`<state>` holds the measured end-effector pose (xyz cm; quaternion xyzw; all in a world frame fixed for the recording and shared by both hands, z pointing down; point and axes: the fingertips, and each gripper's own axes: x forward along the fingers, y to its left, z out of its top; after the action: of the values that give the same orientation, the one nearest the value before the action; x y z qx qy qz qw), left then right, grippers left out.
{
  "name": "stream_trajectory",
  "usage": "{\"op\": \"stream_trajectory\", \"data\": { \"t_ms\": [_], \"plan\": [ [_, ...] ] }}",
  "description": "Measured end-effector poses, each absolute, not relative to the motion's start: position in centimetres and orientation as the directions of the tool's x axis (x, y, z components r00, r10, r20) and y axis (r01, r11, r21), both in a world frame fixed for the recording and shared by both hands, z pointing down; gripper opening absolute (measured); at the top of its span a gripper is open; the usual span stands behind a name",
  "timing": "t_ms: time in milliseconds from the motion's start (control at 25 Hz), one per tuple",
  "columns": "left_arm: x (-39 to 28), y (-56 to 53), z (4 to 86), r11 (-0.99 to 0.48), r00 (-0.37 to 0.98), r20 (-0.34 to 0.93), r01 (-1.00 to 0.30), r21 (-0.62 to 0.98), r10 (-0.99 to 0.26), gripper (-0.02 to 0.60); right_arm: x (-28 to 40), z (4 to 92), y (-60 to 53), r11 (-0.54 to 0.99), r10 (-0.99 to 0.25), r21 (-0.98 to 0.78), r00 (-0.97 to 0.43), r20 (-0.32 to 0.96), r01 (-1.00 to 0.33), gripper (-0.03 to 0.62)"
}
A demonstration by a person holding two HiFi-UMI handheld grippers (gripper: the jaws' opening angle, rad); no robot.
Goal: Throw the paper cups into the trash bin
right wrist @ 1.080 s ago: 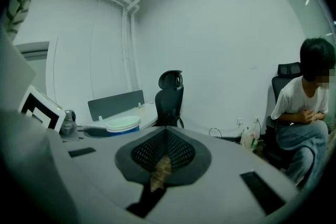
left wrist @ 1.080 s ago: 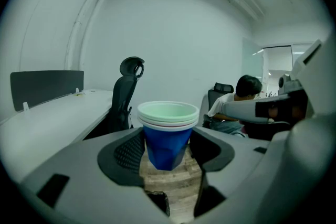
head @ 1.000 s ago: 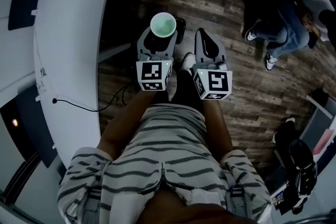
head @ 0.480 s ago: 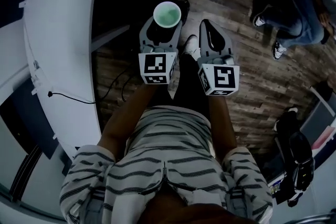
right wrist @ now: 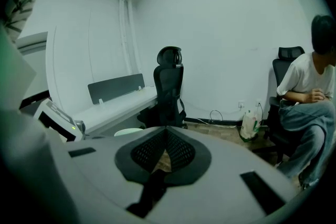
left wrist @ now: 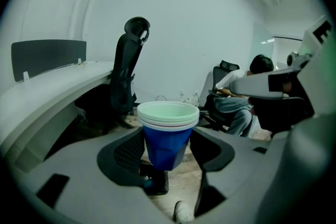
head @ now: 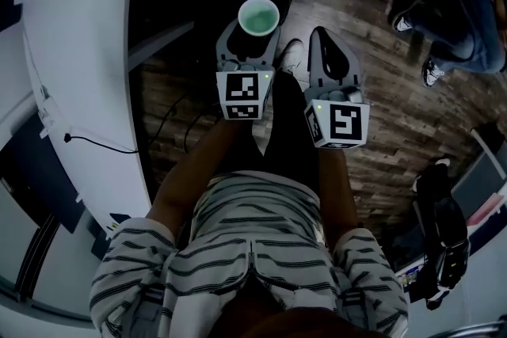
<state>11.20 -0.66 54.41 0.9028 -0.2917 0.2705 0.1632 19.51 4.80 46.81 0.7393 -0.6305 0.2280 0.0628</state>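
Observation:
A stack of paper cups, blue outside with a pale green inside, stands upright between the jaws of my left gripper, which is shut on it. From the head view the stack of cups shows its round green mouth just ahead of the left gripper. My right gripper is beside it on the right, jaws closed together with nothing between them; in the right gripper view the pads meet. No trash bin can be made out.
A curved white desk runs along the left, with a cable on it. A black office chair stands by the desk. A seated person is at the right. Wooden floor lies below.
Both grippers and the cups have shifted slightly right and forward in the head view; the desk edge now sits farther left. The grip on the cups is unchanged.

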Motion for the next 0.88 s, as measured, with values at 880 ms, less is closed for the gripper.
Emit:
{"op": "stream_trajectory", "data": {
  "t_ms": [880],
  "plan": [
    [8.8, 0.2, 68.4, -0.737, 0.621, 0.699, -0.645, 0.201, -0.353, 0.29, 17.2, 57.1, 6.5, -0.231, -0.854, -0.209, 0.095, 0.512, -0.95, 0.011]
  ]
}}
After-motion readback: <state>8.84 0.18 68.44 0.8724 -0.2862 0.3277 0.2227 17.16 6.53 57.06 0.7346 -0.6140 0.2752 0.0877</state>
